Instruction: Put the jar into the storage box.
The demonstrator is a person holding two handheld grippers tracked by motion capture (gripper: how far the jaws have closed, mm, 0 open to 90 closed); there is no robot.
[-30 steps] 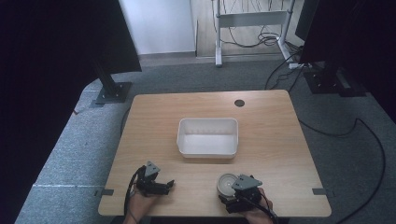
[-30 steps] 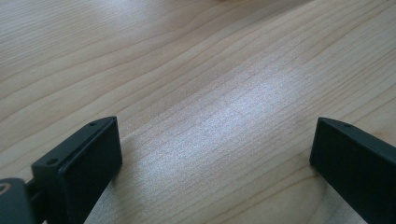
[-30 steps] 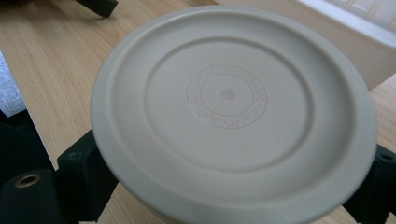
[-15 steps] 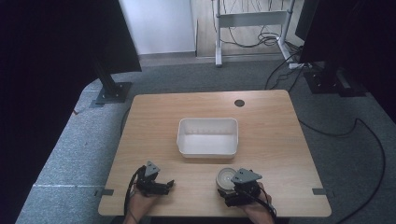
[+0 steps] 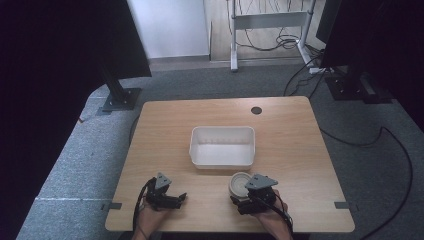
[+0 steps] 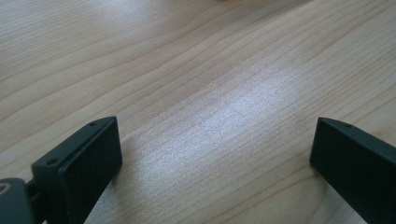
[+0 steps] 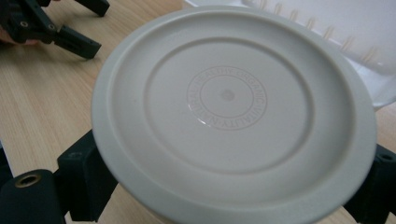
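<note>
We start at the left, where our left tool [image 5: 167, 199] rests low on the pale wood-grain worktop [image 5: 290, 130] near its front edge, its two black jaws spread wide apart with only bare wood between them in the left gripper view.

Moving to the middle, the white rectangular plastic tub [image 5: 222, 146] sits open and looks empty, well apart from the left tool.

Now the right, and here is the action: our right tool [image 5: 250, 199] has its jaws closed on the round cream plastic container with its flat ringed lid [image 7: 231, 112]. In the right gripper view the lid spreads across the jaws, one black jaw showing at each side under its rim, and the tub's ribbed wall stands just beyond it. From above, the container [image 5: 240, 184] is near the tub's front right corner, just short of it. We cannot tell whether it is lifted clear of the wood.

We judge it to be light, stiff and smooth, so likely a little slippery. The hold belongs on the body below the lid rim, on opposite sides. A grip on the lid alone might pop it off.

Against a second ago, the right tool and container have come forward and leftward from the worktop's front edge toward the tub. The left tool has stayed put and the tub has not moved.
</note>
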